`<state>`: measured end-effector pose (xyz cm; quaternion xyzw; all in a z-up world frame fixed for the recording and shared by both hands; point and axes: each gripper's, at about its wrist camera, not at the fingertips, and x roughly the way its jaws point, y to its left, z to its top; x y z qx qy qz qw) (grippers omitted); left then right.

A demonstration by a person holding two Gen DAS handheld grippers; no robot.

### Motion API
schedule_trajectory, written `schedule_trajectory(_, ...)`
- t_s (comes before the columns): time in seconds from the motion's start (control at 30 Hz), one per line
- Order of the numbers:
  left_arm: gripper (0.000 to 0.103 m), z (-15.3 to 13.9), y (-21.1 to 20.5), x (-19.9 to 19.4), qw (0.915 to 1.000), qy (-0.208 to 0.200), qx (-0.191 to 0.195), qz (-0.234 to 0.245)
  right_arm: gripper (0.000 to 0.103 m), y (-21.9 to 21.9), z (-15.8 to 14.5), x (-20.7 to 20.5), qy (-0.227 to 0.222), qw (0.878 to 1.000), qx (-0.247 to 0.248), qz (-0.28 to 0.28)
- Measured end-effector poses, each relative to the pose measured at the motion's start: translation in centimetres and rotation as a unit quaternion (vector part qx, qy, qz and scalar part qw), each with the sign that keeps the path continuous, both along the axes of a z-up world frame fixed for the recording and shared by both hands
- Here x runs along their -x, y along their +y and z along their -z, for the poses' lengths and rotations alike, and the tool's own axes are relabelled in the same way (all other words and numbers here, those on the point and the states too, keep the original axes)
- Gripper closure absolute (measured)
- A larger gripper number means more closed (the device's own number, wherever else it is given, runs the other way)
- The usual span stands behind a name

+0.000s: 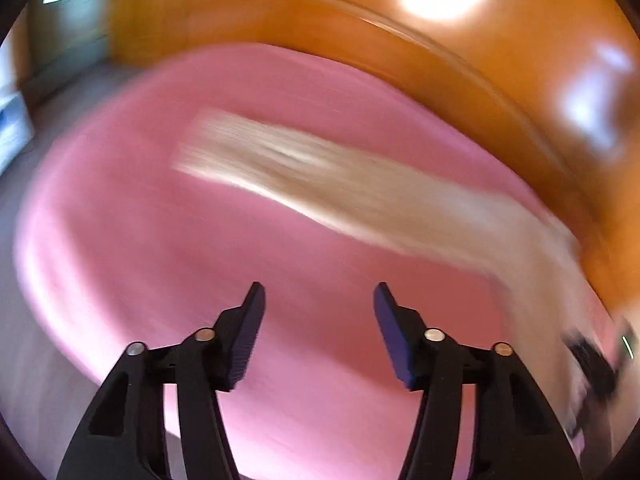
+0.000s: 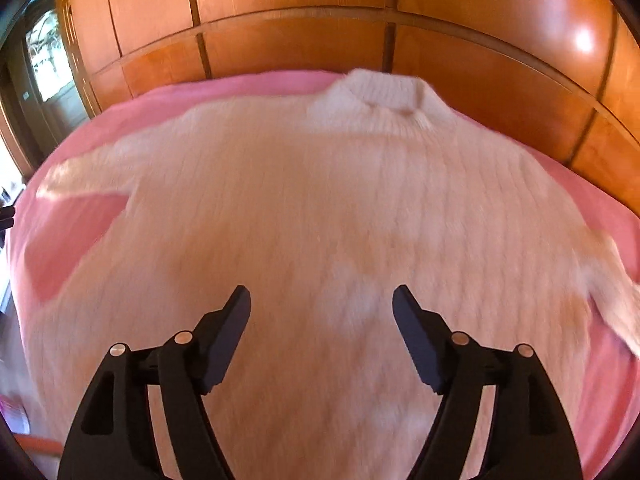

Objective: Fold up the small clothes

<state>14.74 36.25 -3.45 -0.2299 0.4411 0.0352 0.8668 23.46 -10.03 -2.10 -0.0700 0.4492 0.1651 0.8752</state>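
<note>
Both my left tongs [image 1: 319, 292] and right tongs [image 2: 321, 294] are open and empty. The sweater [image 2: 320, 208] lies flat ahead of the right tongs on the pink bed [image 2: 72, 248]. I think a hasty grab could pinch the bed cover too.

I see glossy orange wood wardrobe panels [image 2: 296, 12] behind the pink-covered bed [image 2: 72, 236], bright light glare [image 2: 584, 40] reflecting off them, and a daylit window [image 2: 48, 56] at the far left.
</note>
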Motion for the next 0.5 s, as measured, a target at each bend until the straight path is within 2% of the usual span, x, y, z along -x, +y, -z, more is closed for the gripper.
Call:
schedule_trajectory(0.07,0.049,0.7,-4.0,1.4,0.9965,-0.015,0.049,0.067,0.028,-1.6,-0.2,2.1,-0.006,1.0,0.021,0.018)
schedule_trajectory(0.1,0.049,1.3,-6.6,2.2,0.9899,-0.022,0.088,0.109,0.028,-2.9,-0.2,3.2,-0.002,0.999,0.021,0.028)
schedule_trajectory(0.13,0.049,1.9,-8.6,3.0,0.984,-0.024,0.111,0.137,0.027,-4.2,-0.4,4.0,0.0,0.999,0.023,0.042)
schedule_trajectory(0.2,0.048,3.1,-11.5,4.1,0.9768,-0.017,0.131,0.169,0.026,-7.0,-0.5,5.6,0.004,0.997,0.028,0.07)
schedule_trajectory(0.27,0.048,4.5,-14.8,5.4,0.9644,-0.006,0.159,0.211,0.026,-10.6,-0.6,7.8,0.016,0.994,0.027,0.109)
schedule_trajectory(0.33,0.048,5.3,-16.9,6.4,0.959,0.008,0.166,0.23,0.026,-13.9,-0.5,10.5,0.028,0.989,0.023,0.144)
schedule_trajectory(0.4,0.048,5.8,-18.9,7.1,0.9565,0.017,0.152,0.248,0.026,-16.6,-0.4,12.8,0.04,0.984,0.007,0.171)
schedule_trajectory(0.5,0.048,5.9,-20.9,7.1,0.9546,0.028,0.136,0.264,0.026,-19.0,0.5,16.2,0.082,0.979,-0.052,0.176)
